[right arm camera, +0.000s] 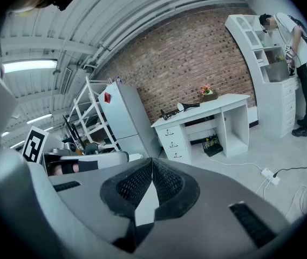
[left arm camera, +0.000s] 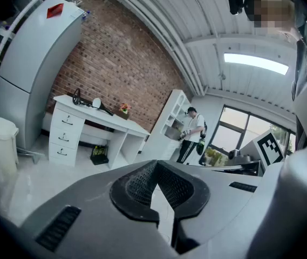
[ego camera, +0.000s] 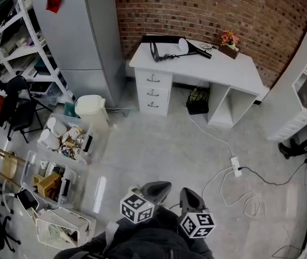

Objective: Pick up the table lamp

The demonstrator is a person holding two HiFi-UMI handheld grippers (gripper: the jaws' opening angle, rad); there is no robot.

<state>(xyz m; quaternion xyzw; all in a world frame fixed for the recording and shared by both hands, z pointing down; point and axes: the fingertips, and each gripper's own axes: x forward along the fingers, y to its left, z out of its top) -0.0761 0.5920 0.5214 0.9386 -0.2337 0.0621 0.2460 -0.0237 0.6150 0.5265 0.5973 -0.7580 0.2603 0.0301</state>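
While empty, both grippers [ego camera: 161,185] [ego camera: 189,193] slightly downward.

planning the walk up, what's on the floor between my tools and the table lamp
Head view: mostly bare floor; a white cable and power strip lie right of the path to the table lamp.

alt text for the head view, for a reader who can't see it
Looking steeply down: the left gripper and right gripper, both shut and empty, are low over a grey floor, far from a white desk by a brick wall with the table lamp on it.
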